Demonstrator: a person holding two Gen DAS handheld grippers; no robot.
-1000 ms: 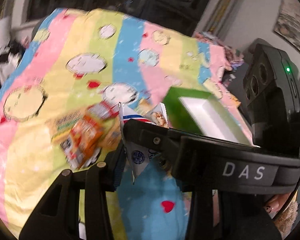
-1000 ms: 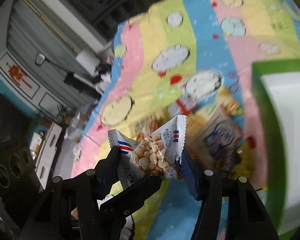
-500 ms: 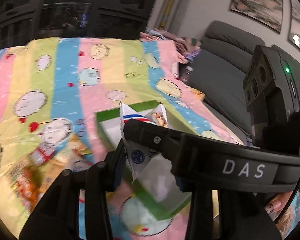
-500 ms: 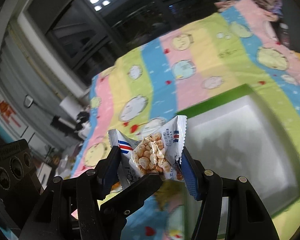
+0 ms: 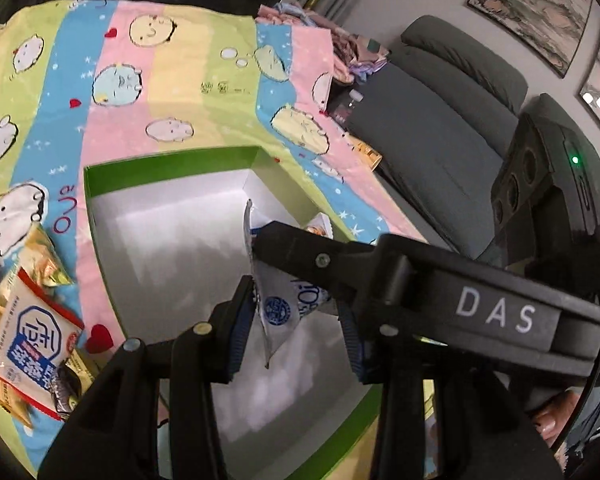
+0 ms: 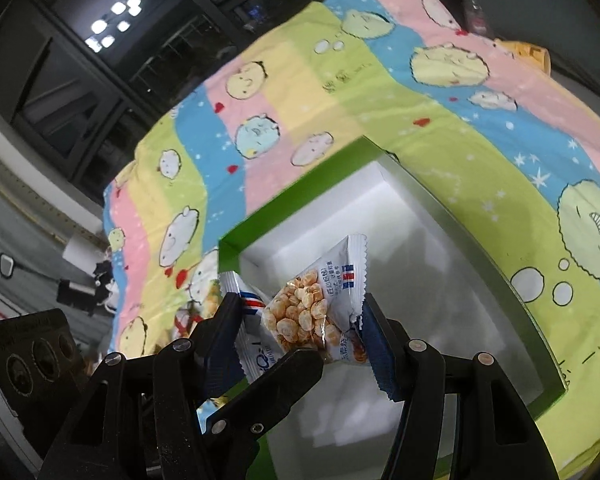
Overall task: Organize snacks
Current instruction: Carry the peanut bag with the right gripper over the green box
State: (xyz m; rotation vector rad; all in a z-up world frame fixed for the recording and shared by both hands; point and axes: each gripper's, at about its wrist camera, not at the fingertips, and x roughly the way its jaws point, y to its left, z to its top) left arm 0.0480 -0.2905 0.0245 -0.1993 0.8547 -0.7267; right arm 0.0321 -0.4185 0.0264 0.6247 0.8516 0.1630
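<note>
Snack packet (image 6: 320, 312) hanging between both claws, over the green-rimmed box (image 6: 288, 208).
Right gripper (image 6: 300, 324) is clamping its two side edges, jaws fairly wide; left gripper (image 5: 296, 312) is pinching one end, jaws narrow. White box floor is lying just below both claws; more snack packs (image 5: 32, 336) sitting left of the left claw.

Landmark: box (image 5: 172, 172), sitting on the cloth (image 5: 180, 92), open side up. Nothing lying in the box. Above its floor, one snack packet (image 6: 320, 308) held up between both grippers: left gripper (image 5: 296, 320) and right gripper (image 6: 300, 320) cross each other over the box, pads on opposite edges of the same packet. Left of the box on the cloth, touching or overlapping one another: heap of snack packs (image 5: 32, 332), near the box's left wall. Right of the box, past the cloth's edge: sofa (image 5: 440, 120). Beyond the box's far right corner, well apart: pile of clothes (image 5: 348, 44).
</note>
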